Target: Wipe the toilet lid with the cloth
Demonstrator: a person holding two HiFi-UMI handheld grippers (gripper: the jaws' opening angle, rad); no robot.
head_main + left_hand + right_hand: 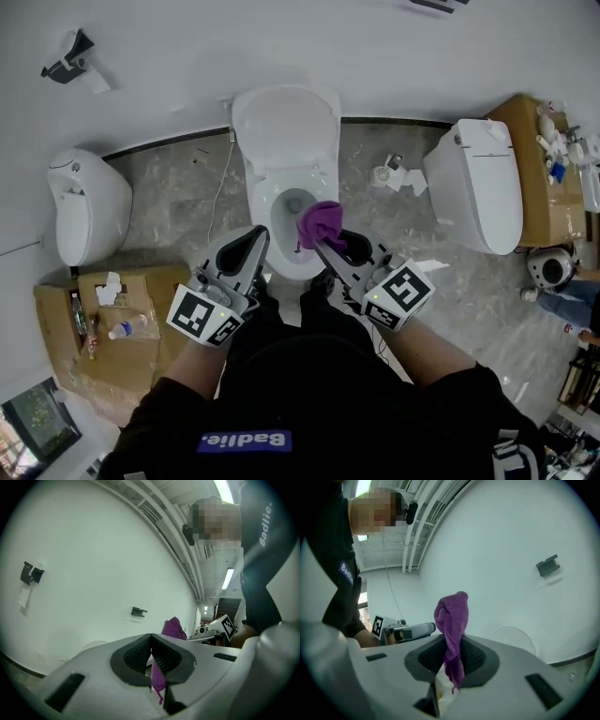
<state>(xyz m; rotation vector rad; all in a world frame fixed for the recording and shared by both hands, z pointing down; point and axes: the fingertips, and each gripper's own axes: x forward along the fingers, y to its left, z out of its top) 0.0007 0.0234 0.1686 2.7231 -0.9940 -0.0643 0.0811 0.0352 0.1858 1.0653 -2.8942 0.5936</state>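
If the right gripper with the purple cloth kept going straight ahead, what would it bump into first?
Probably the white wall. The right gripper, shut on the purple cloth, seems to aim left of the raised toilet lid, though depth is hard to judge.

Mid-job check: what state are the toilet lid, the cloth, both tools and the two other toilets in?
toilet lid: raised, leaving the bowl exposed.
cloth: bunched, held over the bowl.
right tool: shut on the cloth.
left tool: shut; unclear whether it pinches any cloth.
toilet at right: lid down.
toilet at left: lid down.
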